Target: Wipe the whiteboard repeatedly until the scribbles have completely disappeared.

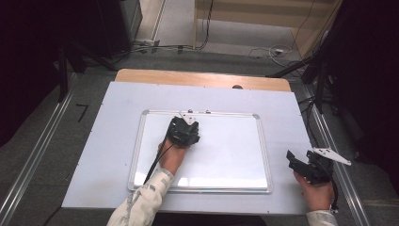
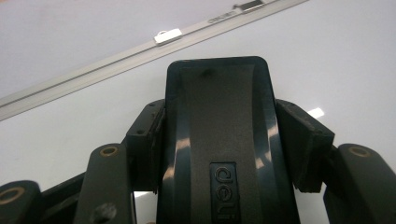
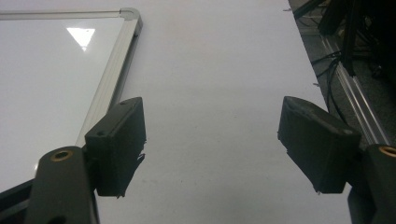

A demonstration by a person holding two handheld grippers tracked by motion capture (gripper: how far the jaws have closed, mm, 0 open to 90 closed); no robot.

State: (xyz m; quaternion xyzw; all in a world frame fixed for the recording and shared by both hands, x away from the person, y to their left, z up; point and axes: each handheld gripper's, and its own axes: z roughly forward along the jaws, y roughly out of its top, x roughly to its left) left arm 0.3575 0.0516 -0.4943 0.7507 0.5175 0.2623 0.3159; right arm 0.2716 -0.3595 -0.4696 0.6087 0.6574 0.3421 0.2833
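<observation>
- Clamping the eraser (image 2: 219, 140), your left gripper (image 1: 184, 123) holds it on the whiteboard (image 1: 235, 155) near the top rail.
- Eraser's base is cut off below.
- Your right gripper (image 1: 301, 162) hangs released over the tabletop (image 1: 282, 103), fingers (image 3: 116, 144) wide.

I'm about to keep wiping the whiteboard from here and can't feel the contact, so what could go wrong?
1. The left gripper clamps the black eraser by its sides only; pressing hard could twist it out of the jaws.
2. The eraser sits near the whiteboard top frame; a further stroke may catch on the clip.
3. The right gripper, open beside the board, is not holding it down, so the board could slide.
</observation>
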